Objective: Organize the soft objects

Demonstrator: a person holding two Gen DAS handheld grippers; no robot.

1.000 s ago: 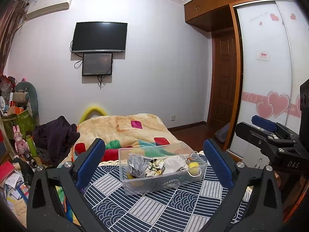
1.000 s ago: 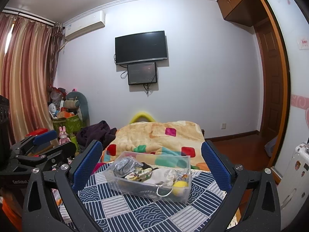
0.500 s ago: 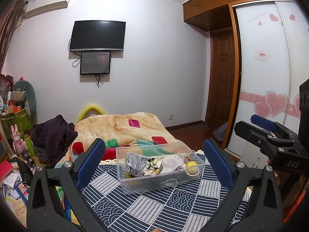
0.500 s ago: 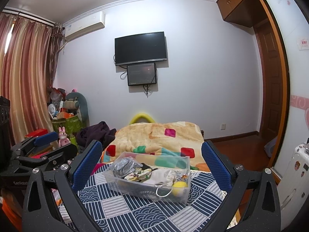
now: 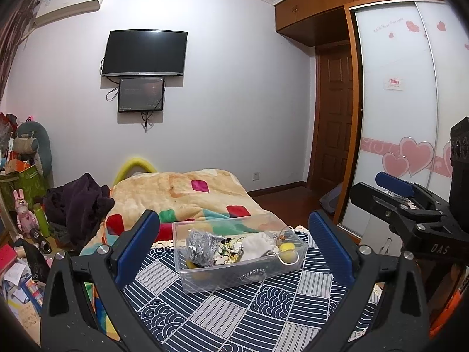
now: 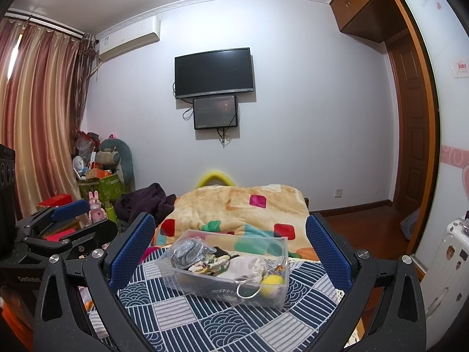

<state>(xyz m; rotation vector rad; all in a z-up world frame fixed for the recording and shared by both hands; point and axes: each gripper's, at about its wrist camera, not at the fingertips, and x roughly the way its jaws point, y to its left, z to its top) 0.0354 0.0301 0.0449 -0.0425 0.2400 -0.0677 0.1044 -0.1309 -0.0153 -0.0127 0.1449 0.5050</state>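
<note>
Holding nothing: left hand-held gripper (image 5: 234,234) and right hand-held gripper (image 6: 230,236), both spread wide. Clear bin (image 5: 258,275) on patterned cloth (image 5: 234,316) (blue-and-white), containing silver pouch (image 5: 200,245), white cloth bag (image 5: 258,243), yellow ball (image 5: 287,249).

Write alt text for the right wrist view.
An open right gripper hangs above a clear plastic box holding a grey cloth, a white pouch and a yellow ball, on a blue patterned cloth. The left gripper shows at the left edge.
</note>
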